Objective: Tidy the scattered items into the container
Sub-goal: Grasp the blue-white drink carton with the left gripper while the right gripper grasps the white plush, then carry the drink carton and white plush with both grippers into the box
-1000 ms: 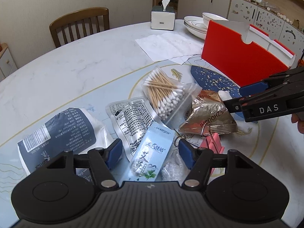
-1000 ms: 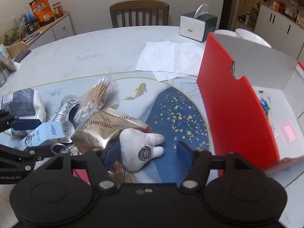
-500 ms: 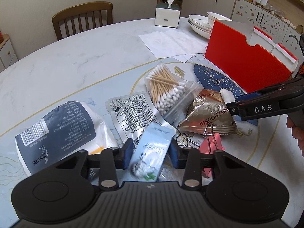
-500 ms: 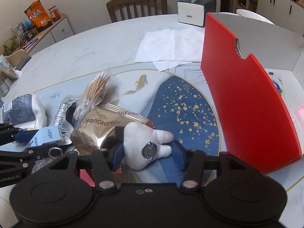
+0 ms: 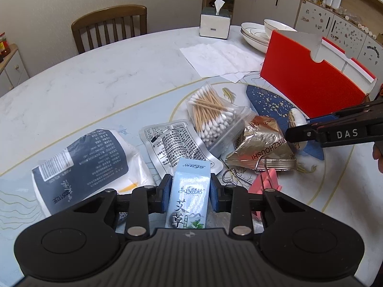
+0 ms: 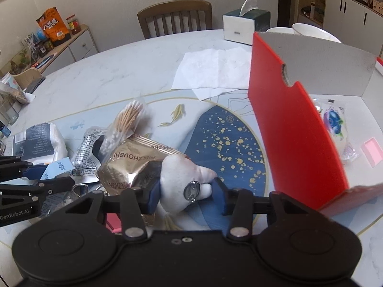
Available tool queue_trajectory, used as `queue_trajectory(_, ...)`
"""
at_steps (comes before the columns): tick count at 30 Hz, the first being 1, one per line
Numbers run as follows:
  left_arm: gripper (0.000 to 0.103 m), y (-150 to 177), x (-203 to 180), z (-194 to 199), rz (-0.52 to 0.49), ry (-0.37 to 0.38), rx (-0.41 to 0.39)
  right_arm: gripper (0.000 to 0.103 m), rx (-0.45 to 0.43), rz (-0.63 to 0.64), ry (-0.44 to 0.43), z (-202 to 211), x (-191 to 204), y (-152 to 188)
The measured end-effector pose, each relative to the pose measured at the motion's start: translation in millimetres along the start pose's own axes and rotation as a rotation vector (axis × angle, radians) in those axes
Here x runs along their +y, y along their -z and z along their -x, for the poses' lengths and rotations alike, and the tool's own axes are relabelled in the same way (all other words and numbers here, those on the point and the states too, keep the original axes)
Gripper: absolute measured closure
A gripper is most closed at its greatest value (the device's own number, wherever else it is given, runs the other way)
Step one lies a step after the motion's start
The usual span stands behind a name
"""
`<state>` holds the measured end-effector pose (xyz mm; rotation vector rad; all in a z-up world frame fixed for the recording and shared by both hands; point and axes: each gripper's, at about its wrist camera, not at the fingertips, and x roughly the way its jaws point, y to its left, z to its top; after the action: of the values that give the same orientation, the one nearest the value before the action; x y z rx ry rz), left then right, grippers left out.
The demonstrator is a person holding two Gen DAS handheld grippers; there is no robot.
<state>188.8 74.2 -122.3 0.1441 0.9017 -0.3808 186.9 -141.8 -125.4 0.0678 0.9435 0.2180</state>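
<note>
meanwhile, my left gripper (image 5: 190, 192) is clamped on the pale blue sachet (image 5: 188, 192), pads pressing its two long edges so the printed face stands toward the camera, a hold that should let it come out of the heap without dragging its neighbours. my right gripper (image 6: 185, 192) is closed around the white plush toy (image 6: 184, 181), pinched across its body with the metal button facing me; the soft stuffing gives under the pads, so i judge the grip secure enough to carry. at one o'clock from the left claw lie the gold foil packet (image 5: 259, 144) and the bag of cotton swabs (image 5: 210, 117); at eleven o'clock sits the silver printed pouch (image 5: 174, 143), and at ten o'clock the dark-labelled white bag (image 5: 83, 157). a pink binder clip (image 5: 267, 178) rests just right of my left claw. the red box (image 6: 294, 131), the container, stands open at two o'clock from my right claw, already holding a blue-printed packet (image 6: 335, 124). all of it sits on a round marble table (image 5: 95, 83) with loose white tissues (image 5: 220, 57), a tissue box (image 6: 245, 27), stacked bowls (image 5: 258, 34) and a wooden chair (image 6: 176, 16) beyond.
</note>
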Motion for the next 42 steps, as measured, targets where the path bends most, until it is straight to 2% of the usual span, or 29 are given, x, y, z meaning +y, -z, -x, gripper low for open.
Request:
queue_trajectory(22,0.073,-14,-32,54,0.014,0.028,-0.086,0.059,-0.061,0.068,-0.032,57,-1,8)
queue_trajectory(42,0.073,-49,-107,69,-0.039,0.072,-0.152,0.059,-0.136,0.046,-0.113,111,-46,-2)
